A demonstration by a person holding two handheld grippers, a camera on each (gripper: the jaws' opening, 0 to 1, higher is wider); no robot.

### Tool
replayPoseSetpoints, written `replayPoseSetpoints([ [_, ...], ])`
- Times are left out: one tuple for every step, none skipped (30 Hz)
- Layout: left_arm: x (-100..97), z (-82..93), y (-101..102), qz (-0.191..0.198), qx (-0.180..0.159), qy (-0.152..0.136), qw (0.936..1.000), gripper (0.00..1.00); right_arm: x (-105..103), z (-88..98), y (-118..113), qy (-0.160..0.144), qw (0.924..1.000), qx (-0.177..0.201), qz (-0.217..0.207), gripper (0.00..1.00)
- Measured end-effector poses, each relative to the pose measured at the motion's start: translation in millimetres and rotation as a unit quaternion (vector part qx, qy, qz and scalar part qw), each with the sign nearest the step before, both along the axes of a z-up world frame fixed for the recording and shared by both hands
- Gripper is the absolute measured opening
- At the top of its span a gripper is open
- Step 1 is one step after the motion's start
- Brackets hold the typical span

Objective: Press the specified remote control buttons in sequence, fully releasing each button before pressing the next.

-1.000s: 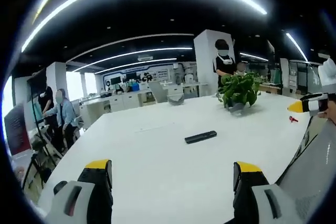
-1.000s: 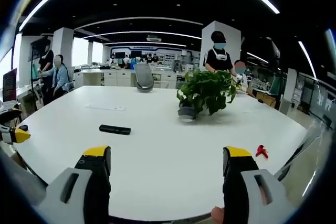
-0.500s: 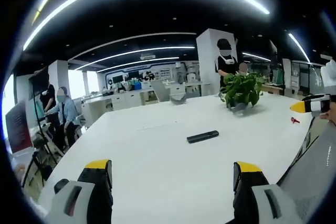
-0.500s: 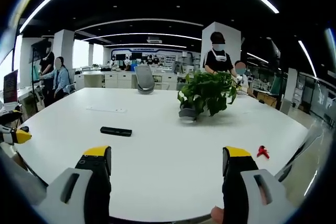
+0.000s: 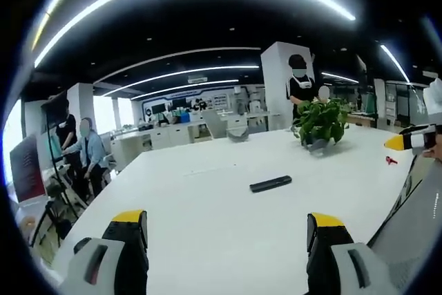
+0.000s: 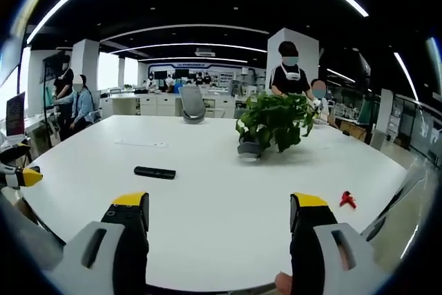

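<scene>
A slim black remote control (image 5: 270,184) lies flat on the big white table (image 5: 207,205), well ahead of both grippers; it is also in the right gripper view (image 6: 154,172), left of centre. My left gripper (image 5: 226,240) hovers over the table's near edge, open, nothing between its yellow-tipped jaws. My right gripper (image 6: 215,222) is open too and holds nothing. Each gripper's yellow tip pokes into the other view: the right gripper's tip (image 5: 407,141) at the far right, the left gripper's tip (image 6: 21,177) at the far left.
A potted green plant (image 6: 273,124) stands on the table beyond the remote. A small red object (image 6: 347,200) lies near the table's right edge. A thin white strip (image 6: 141,144) lies further back. People stand and sit around the office behind.
Both views have drifted slightly; the remote sits a little further right in each picture. The remote, plant and red object have not moved, and both grippers stay open.
</scene>
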State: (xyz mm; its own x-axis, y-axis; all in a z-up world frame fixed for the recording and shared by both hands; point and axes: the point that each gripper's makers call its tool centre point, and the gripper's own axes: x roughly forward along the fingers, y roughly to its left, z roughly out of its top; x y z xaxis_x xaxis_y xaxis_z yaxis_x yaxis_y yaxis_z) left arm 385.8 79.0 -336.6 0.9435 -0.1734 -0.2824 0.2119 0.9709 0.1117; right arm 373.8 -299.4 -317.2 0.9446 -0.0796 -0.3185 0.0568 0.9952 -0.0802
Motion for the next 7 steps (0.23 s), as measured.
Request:
replayPoseSetpoints([
  [0.0,-0.2,0.0,0.000,0.000,0.000,1.0000,1.00,0.2,0.1,0.2,0.000,1.0000,-0.001,0.000,0.87],
  [0.2,-0.2,-0.1,0.000,0.000,0.000,1.0000,1.00,0.4,0.0,0.6,0.000,1.0000,-0.001,0.002,0.86],
  [0.2,-0.3,-0.1,0.000,0.000,0.000,1.0000,1.00,0.3,-0.7,0.8,0.001,1.0000,-0.001,0.002,0.86],
  [0.1,-0.4,-0.2,0.000,-0.001,0.001,1.0000,1.00,0.4,-1.2,0.8,0.003,1.0000,-0.001,0.002,0.86],
  [0.1,-0.4,-0.2,0.000,-0.001,0.001,1.0000,1.00,0.4,-1.2,0.8,0.003,1.0000,-0.001,0.002,0.86],
  [0.1,-0.3,-0.1,0.000,-0.001,0.001,1.0000,0.99,0.4,-1.2,0.9,0.003,1.0000,-0.001,0.002,0.85],
  [-0.2,-0.6,-0.1,0.001,-0.003,0.002,1.0000,0.99,0.3,-0.9,1.4,0.003,1.0000,0.002,0.003,0.85],
])
